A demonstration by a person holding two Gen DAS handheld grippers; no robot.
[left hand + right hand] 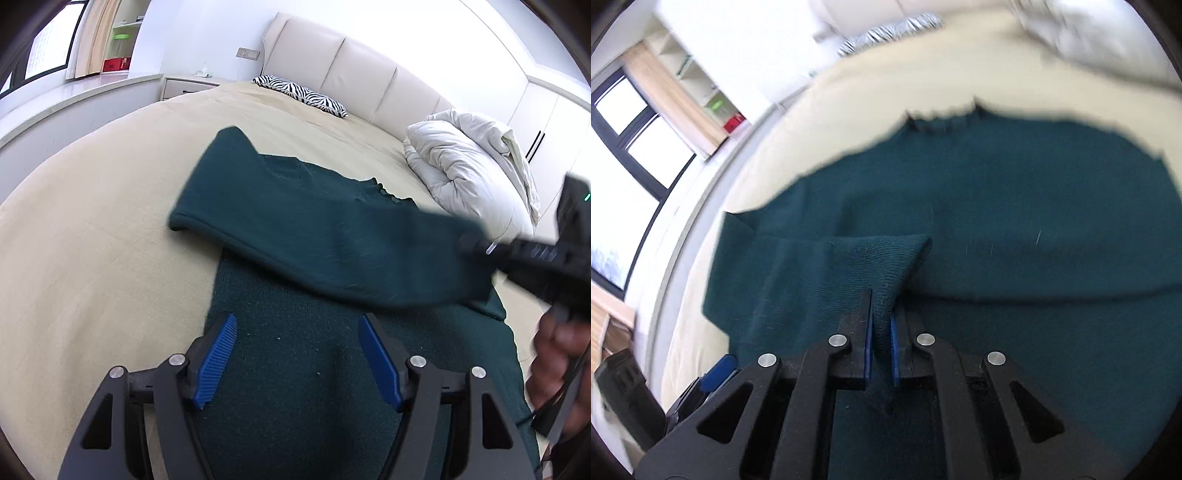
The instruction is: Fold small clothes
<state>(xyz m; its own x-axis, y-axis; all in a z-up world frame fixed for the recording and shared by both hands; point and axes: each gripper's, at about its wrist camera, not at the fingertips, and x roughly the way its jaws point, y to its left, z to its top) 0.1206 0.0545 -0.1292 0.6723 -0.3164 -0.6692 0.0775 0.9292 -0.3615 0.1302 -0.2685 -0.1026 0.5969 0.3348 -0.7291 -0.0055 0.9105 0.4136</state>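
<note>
- Right gripper (882, 332): jaws closed on a pinch of dark green knit, the ribbed cuff end of a sleeve (886, 258), which bunches up between the blue pads (868, 343); in the left wrist view the same gripper enters from the right edge with the sleeve (332, 229) stretched across the garment
- Left gripper (297, 354): jaws apart, nothing between them, poised over the lower body of the sweater (295, 369); whether its tips touch the knit cannot be told
- Sweater: a dark green knitted top lying flat on the beige bed cover (92, 221), collar end toward the headboard (351, 70); one sleeve already lies folded over the chest area
- Surroundings: a zebra-print pillow (301, 94) and a bundled white duvet (469, 170) sit well apart from the garment, near the headboard
- Step in hand, as judged: folding a sleeve inward across the body, the right gripper carrying the cuff
- Next move, as judged: lay the cuff down flat inside the garment's outline and let go without dragging the layer beneath; the free left gripper could steady the body, then the hem wants lifting toward the collar
</note>
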